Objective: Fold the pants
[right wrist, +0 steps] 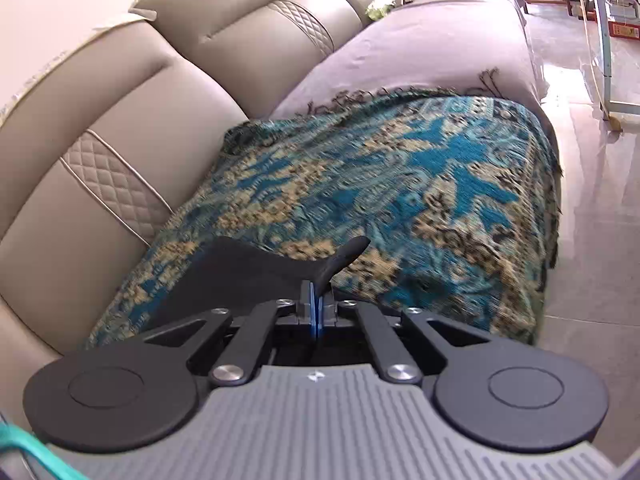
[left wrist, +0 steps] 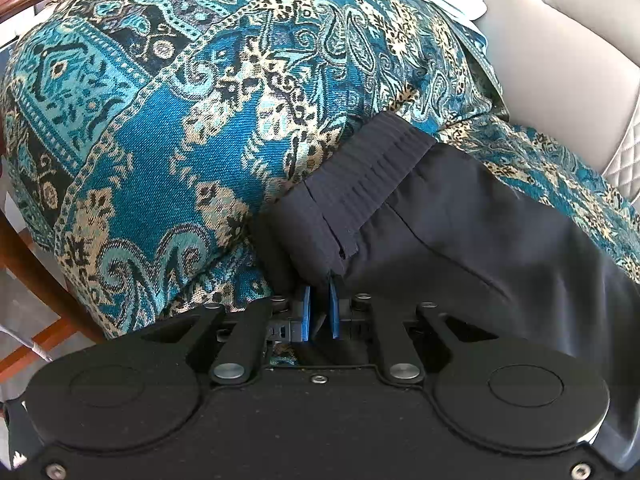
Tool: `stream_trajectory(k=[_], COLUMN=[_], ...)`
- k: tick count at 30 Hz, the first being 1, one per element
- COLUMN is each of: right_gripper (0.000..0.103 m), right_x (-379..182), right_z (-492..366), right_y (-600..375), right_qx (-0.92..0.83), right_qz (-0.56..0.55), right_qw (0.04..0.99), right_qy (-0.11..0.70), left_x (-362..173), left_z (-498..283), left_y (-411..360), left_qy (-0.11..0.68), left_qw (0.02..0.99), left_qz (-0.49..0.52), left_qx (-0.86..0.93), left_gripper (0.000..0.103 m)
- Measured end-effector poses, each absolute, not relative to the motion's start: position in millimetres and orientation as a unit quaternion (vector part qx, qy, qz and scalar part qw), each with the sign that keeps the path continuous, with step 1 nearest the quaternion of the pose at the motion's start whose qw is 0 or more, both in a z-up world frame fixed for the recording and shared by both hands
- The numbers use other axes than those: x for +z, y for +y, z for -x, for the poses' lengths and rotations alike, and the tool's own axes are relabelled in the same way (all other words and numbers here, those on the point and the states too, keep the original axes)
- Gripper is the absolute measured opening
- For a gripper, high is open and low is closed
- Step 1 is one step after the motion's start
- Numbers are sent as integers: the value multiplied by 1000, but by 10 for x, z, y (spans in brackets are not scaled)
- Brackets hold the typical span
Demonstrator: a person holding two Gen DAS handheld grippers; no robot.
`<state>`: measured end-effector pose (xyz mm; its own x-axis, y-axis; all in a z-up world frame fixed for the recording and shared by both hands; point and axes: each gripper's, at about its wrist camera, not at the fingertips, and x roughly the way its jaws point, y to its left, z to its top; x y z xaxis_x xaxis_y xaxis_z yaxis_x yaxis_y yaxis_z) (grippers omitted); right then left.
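Observation:
Black pants (left wrist: 460, 220) lie on a blue and tan patterned blanket (left wrist: 180, 120) over a sofa seat. Their ribbed elastic waistband (left wrist: 372, 164) points up and to the right in the left wrist view. My left gripper (left wrist: 319, 300) is shut on the pants' fabric just below the waistband corner, blue pads pinching a fold. In the right wrist view my right gripper (right wrist: 316, 300) is shut on another edge of the black pants (right wrist: 248, 268), with a small flap of cloth sticking up past the pads. The fabric spreads left over the blanket (right wrist: 400, 184).
The beige leather sofa backrest (right wrist: 120, 92) runs along the left; it also shows in the left wrist view (left wrist: 560, 60). A lilac cover (right wrist: 420, 40) lies on the far seat. Tiled floor (right wrist: 592, 200) is at the right. A wooden chair frame (left wrist: 36, 260) stands left of the blanket.

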<state>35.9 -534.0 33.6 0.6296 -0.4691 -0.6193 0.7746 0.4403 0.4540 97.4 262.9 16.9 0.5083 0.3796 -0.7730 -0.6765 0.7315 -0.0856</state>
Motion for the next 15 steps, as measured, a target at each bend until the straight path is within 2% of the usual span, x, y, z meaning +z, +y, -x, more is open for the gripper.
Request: stream_trajectory(k=[7, 15], right_gripper=[4, 4], right_x=[140, 167], right_z=[-110, -6], right_y=[-5420, -5514], right_qx=[-378, -371], right_qz=[-412, -414], right_qw=[804, 805], right_qy=[201, 206], left_x=[162, 150], left_z=[-1005, -1047], left_y=[2633, 2610], left_qy=[391, 390], left_qw=[846, 849], left_qz=[183, 166], left_qx=[313, 316], left_gripper=[12, 12])
